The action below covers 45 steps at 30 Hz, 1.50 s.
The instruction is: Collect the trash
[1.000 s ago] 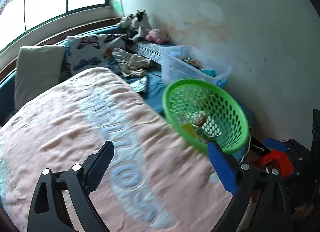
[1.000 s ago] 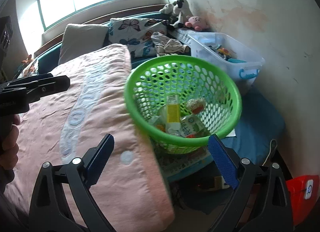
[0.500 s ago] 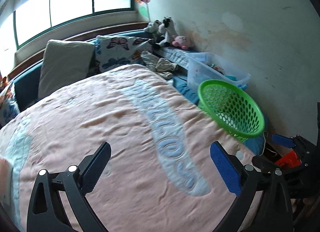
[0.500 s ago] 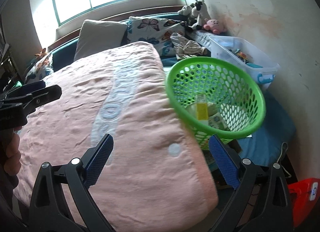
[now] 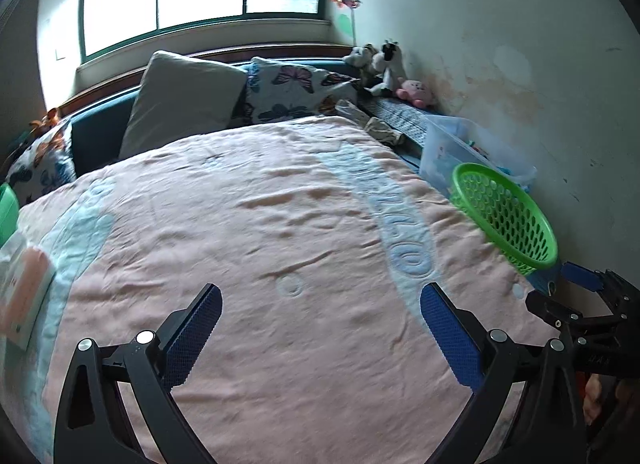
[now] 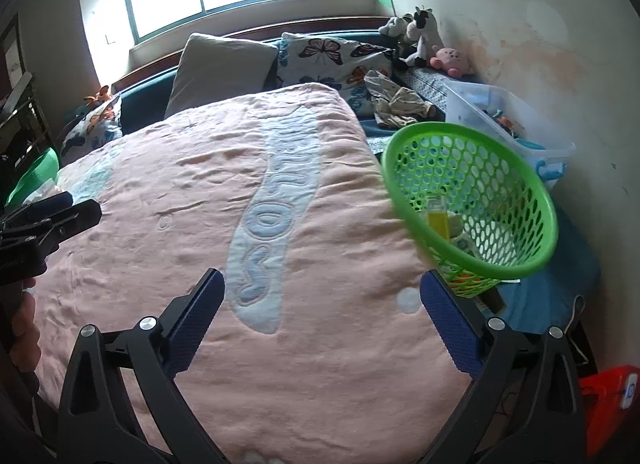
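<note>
A green perforated basket [image 6: 476, 192] stands on the bed's right side, tilted, with a yellow packet [image 6: 437, 220] and other wrappers inside; it also shows in the left wrist view [image 5: 508, 216]. A pink and white packet [image 5: 22, 296] lies at the blanket's left edge. My left gripper [image 5: 320, 318] is open and empty above the pink blanket [image 5: 280, 224]. My right gripper [image 6: 322, 312] is open and empty above the blanket, with the basket just beyond its right finger [image 6: 450, 324].
Pillows [image 5: 184, 104] and soft toys [image 5: 384, 68] line the bed's head under the window. A clear plastic bin [image 6: 508, 116] stands by the wall behind the basket. Crumpled clothes [image 6: 396, 102] lie near it. A green object [image 5: 8, 208] sits at far left.
Both grippers have swung left, away from the basket and over the blanket. The basket has slid to the right of each view. The packet at the left came into view.
</note>
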{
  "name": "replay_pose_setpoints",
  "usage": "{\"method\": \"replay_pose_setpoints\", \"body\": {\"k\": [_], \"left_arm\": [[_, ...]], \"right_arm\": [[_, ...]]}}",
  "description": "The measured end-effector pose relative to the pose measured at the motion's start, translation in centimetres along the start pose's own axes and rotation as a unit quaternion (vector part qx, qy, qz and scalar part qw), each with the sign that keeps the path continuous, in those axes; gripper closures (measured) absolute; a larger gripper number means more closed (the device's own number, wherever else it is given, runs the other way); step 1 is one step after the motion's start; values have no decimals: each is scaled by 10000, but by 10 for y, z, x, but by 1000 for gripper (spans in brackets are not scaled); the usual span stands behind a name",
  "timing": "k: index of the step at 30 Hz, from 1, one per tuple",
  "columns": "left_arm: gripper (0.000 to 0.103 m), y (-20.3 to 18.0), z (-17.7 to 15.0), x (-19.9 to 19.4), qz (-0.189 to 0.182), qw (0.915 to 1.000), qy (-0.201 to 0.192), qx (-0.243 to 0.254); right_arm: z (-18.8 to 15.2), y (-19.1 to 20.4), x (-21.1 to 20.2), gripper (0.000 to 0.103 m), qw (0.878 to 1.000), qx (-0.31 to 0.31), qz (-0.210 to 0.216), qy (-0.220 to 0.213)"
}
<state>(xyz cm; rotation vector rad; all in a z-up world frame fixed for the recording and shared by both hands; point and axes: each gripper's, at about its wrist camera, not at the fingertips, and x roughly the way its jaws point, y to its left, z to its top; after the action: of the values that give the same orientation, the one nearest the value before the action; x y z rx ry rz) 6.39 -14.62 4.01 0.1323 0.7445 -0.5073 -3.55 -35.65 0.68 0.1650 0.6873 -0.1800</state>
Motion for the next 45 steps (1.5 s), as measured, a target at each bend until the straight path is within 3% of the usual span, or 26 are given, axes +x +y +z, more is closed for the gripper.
{"method": "replay_pose_setpoints", "body": {"k": [16,21,45], "left_arm": [[7,49,-32,-11,418,9963,175,-735],[7,51,-38,-16,674,9952,122,-705],[7,45,-46,-25,793,9947,112,-652]], "right_arm": [[-2,34,12,6,9995,-118,297,73],[-3,40,13,5,9993,-151,345,78],[-10,48,13,4,9987,-271,437,45]]}}
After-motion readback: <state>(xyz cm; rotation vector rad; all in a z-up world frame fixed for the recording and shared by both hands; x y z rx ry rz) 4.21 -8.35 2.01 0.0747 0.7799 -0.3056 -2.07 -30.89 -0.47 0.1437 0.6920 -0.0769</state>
